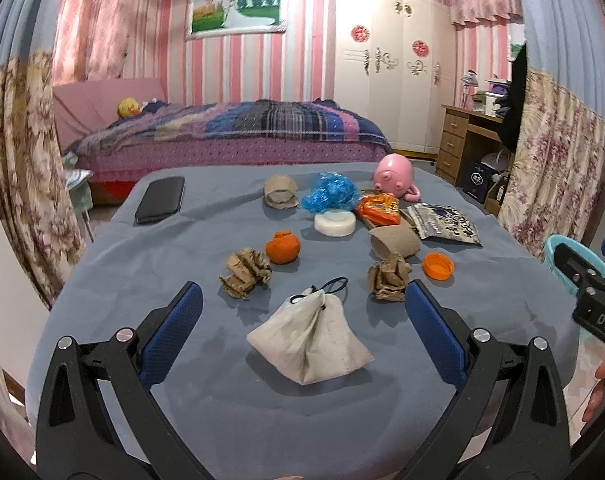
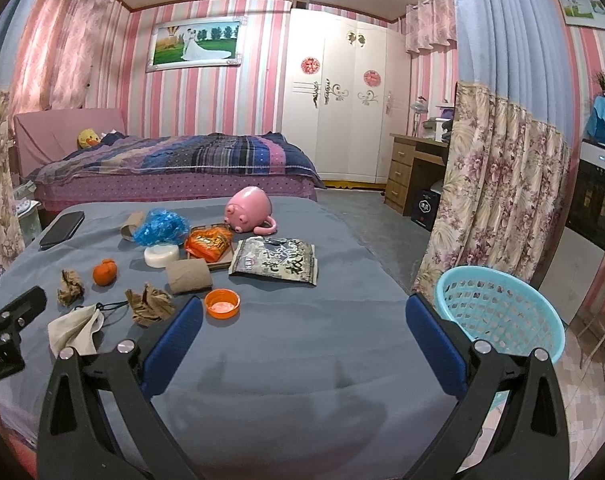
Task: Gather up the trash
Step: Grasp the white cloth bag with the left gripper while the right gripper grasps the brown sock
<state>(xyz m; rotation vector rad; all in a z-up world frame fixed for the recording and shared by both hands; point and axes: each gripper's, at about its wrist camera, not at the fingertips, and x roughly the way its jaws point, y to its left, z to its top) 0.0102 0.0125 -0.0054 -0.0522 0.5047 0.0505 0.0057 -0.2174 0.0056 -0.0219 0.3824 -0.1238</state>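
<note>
Turquoise lattice basket (image 2: 502, 312) is standing off the table's (image 2: 302, 340) edge at three o'clock, showing nothing inside, while both the left gripper (image 1: 302, 312) and right gripper (image 2: 304, 320) are hovering spread wide, crumpled paper (image 1: 388, 278) lying at twelve o'clock.

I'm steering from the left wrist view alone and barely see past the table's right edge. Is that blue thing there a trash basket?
Observer: Yes, a light blue lattice basket stands beside the table's right edge, and no trash shows in the part visible.
Operator: Is my right claw holding anything?
Observer: No, the right claw is open with only bare cloth between its fingers.
Operator: What lies nearest it?
Observer: The orange cap, open side up, just ahead of its left finger.
</note>
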